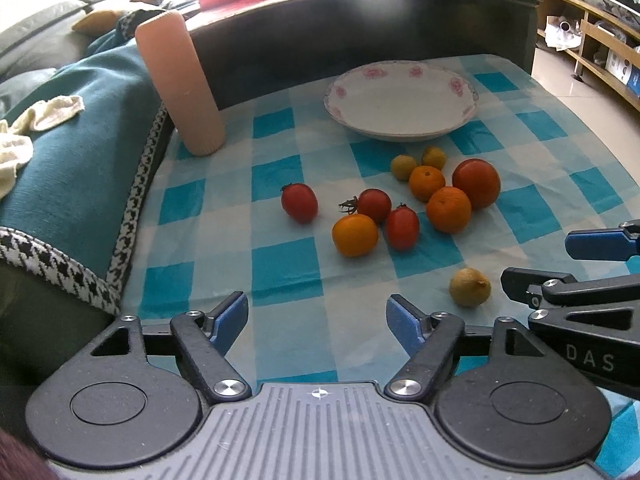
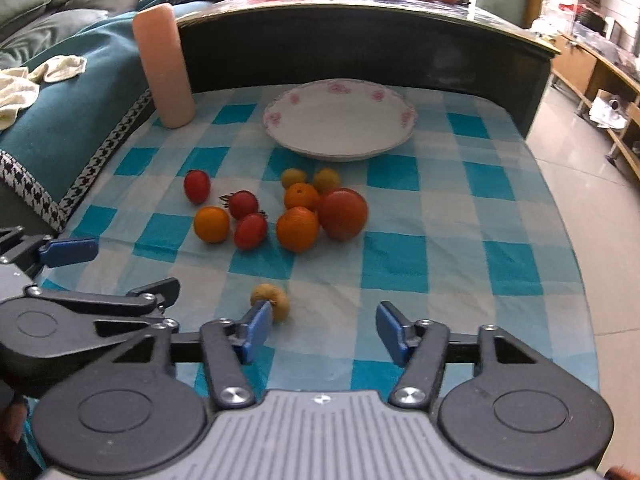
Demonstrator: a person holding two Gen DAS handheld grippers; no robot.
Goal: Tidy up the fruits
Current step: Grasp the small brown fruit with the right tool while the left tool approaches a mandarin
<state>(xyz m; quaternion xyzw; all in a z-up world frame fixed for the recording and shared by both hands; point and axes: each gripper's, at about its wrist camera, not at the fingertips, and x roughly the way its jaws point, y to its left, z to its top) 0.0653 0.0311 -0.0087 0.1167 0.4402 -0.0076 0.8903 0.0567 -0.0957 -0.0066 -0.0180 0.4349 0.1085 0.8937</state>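
The surface [image 1: 280,272], under a blue-and-white checked cloth, carried everything, and a tug on that cloth by a low fingertip could have sent round fruit rolling toward the edge. The plate [image 1: 400,98] sat bare at the back, well apart from both tools. The tall pink cylinder [image 1: 180,84] stood upright near the left edge, where a wide swing might have tipped it. The big tomato [image 1: 477,183] touched the oranges [image 1: 448,209] in a tight cluster, so lifting one would likely have nudged its neighbours. The left hand-held gripper [image 1: 318,316] was spread wide and held nothing. The right hand-held gripper [image 2: 322,330] was equally wide and empty. The small pale fruit [image 2: 276,300] lay beside its left finger and might have skidded away.
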